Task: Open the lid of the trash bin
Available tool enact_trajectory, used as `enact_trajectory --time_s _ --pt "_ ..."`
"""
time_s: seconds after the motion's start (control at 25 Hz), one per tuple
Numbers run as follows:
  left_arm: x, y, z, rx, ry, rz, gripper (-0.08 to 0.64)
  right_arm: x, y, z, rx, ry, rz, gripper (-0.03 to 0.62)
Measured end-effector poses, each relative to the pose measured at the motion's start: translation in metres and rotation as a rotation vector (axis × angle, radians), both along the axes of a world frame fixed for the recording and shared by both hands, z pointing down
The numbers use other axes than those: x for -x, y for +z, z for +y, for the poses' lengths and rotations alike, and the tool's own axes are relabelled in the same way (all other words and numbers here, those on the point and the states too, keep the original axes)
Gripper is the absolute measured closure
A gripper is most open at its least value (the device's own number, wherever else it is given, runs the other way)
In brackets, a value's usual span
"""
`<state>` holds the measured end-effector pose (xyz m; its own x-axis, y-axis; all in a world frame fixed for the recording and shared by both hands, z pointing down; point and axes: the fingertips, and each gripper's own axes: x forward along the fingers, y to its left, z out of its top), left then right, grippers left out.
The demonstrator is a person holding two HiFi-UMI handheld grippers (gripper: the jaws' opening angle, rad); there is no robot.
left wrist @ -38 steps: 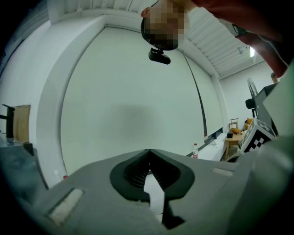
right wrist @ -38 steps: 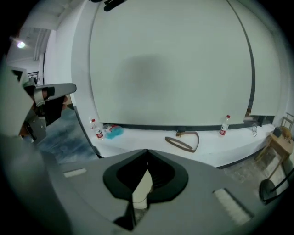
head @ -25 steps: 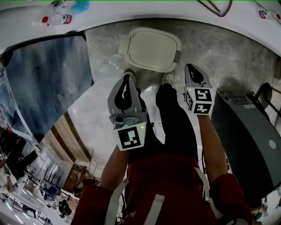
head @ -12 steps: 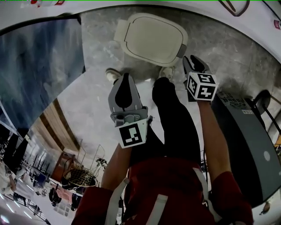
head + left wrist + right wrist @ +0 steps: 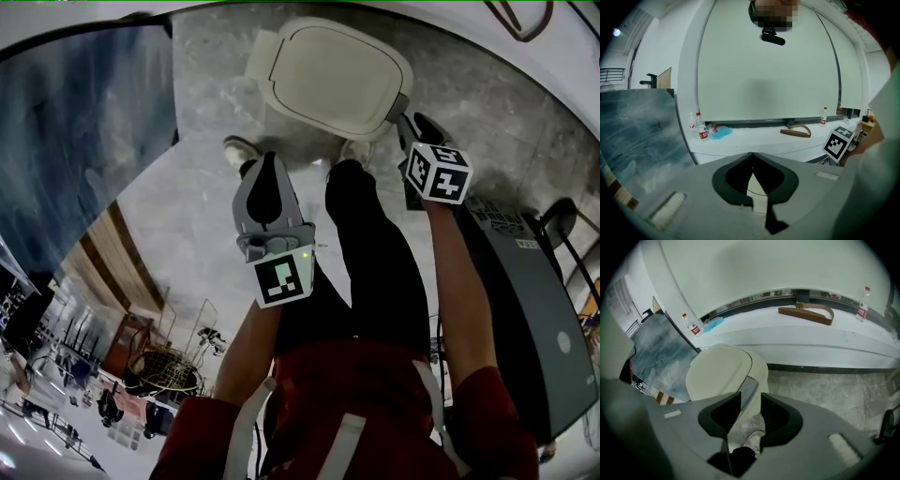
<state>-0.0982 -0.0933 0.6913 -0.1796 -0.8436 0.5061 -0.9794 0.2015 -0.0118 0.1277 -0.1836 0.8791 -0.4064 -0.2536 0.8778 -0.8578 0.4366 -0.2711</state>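
The right gripper (image 5: 412, 127) is seen with its jaws spread and opening; nothing is pinched between them. In the right gripper view, the gap between the jaws (image 5: 751, 397) is filled by the grey tab (image 5: 749, 390) on the side of the trash bin (image 5: 719, 376), with stone floor and a shoe (image 5: 752, 442) lower in the gap. The pads are not pressed on the tab. In the head view this gripper is held just beside the bin's right edge, next to the grey tab (image 5: 398, 105); whether it is touched cannot be told.

The left gripper (image 5: 269, 164) is shown with its jaw tips pressed together (image 5: 751, 154) and nothing is held. A pale cream surface is glimpsed through the narrow slit below the tips. In the head view it is held over the person's leg, apart from the bin and nearer the person than the right gripper is.

The trash bin (image 5: 328, 80) is stood on the grey floor (image 5: 487, 103) just beyond the person's shoes, and its cream lid (image 5: 323, 66) is down. From the right gripper it is seen ahead and to the left of the jaws.
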Motion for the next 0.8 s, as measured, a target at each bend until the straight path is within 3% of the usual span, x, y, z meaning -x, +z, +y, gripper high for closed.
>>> enact_trajectory --time_s 0.8 --pt "0.008 0.013 -0.001 0.033 0.005 0.012 0.554 -0.003 0.014 -0.002 0.043 0.047 -0.003 0.443"
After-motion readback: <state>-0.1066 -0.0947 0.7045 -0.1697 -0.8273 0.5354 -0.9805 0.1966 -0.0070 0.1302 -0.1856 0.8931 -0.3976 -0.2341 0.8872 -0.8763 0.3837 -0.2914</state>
